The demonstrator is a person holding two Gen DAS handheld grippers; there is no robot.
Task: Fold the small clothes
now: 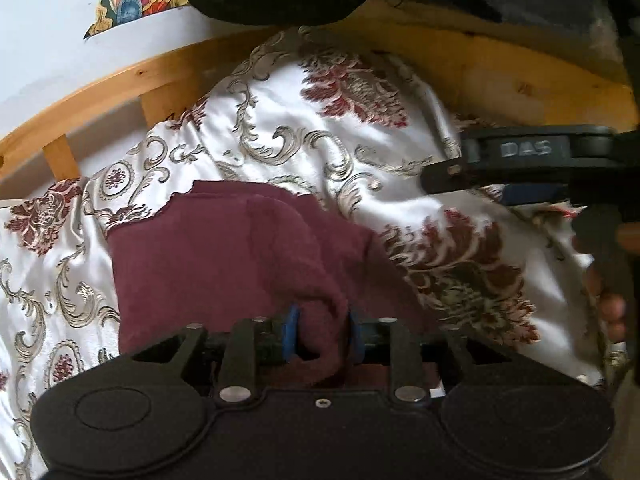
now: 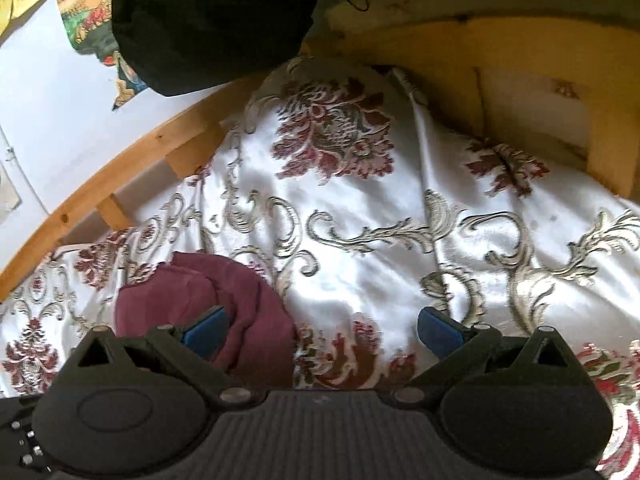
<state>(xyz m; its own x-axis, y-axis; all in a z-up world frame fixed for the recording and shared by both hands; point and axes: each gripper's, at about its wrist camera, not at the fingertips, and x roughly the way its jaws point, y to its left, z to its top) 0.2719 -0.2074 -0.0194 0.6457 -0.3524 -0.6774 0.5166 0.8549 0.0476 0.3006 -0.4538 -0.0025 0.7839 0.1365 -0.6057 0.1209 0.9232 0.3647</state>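
**Inspector:** State the condition of your tongs and where the garment lies.

**Operator:** My left tongs (image 1: 322, 334) are closed on a bunched fold of the small maroon knit garment (image 1: 224, 248); cloth fills the gap between the blue pads (image 1: 292, 330). My right tongs (image 2: 322, 330) stand wide apart, holding nothing, with the blue pads (image 2: 208, 326) clear of the fabric. The garment lies on the bed, on the white satin bedspread with red floral and grey scroll embroidery (image 1: 280, 120), towards its near left part, well away from the pine wooden bed frame (image 1: 120, 80). The far side of the garment lies roughly flat; the near side rises into my grip.

**Inspector:** Which step do you judge to be in hand?

**Operator:** A fold, I believe: the gripped edge to be carried over the flat portion. How far along the folding is, I cannot tell.

**Inspector:** Requirements for doing it properly?

**Operator:** Keep the left grip firm; the knit is bunched, so I expect it to drag unevenly. Bring the free right tongs to a second point on the same edge, spread it taut, then lay it over squarely. The satin looks slippery, so the garment may slide. Lift, do not drag.
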